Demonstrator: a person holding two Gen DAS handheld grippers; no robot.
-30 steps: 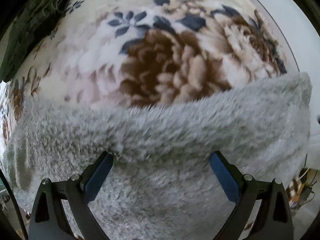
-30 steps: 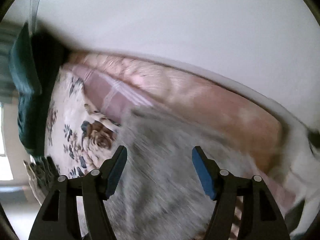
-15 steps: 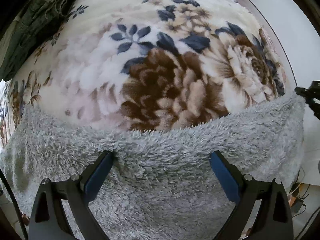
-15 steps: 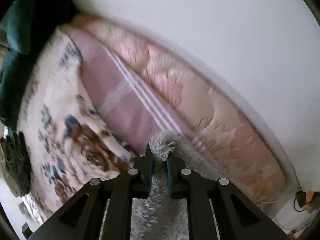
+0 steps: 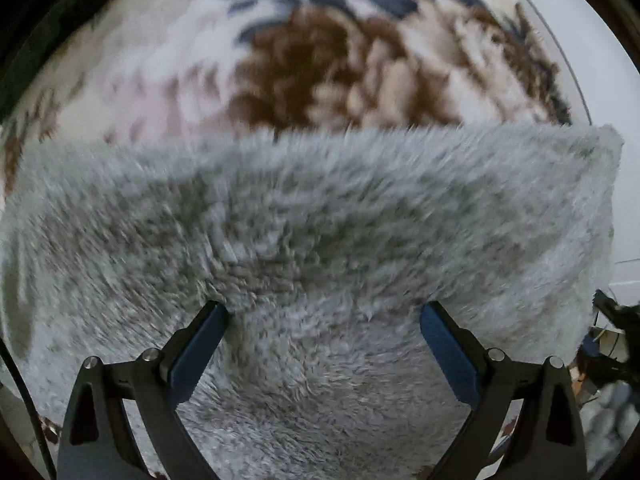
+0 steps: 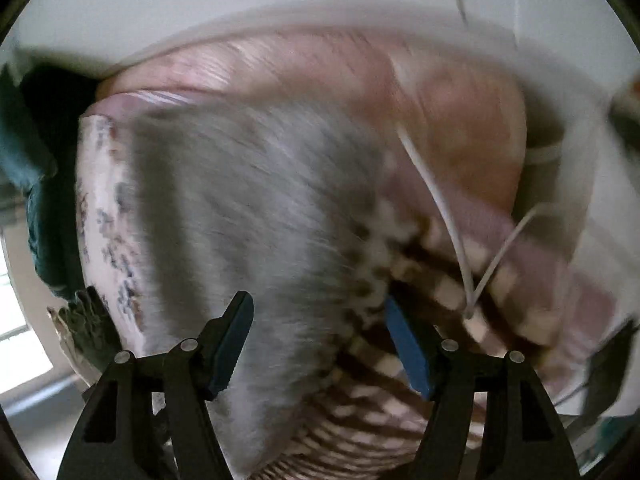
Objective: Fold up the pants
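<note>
Floral blanket [image 5: 168, 80] covers the bed, and the fuzzy grey pants [image 5: 320, 240] lie across its near edge. Left gripper [image 5: 324, 324] and right gripper [image 6: 318, 322] both gape wide, holding nothing. I'd pinch one hem corner each, then fold evenly across.

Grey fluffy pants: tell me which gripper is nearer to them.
Left, marginally. The left gripper hangs open right over the grey fluffy pants, fingertips at the pile. The right gripper, also open, straddles their edge beside the checkered cloth.
</note>
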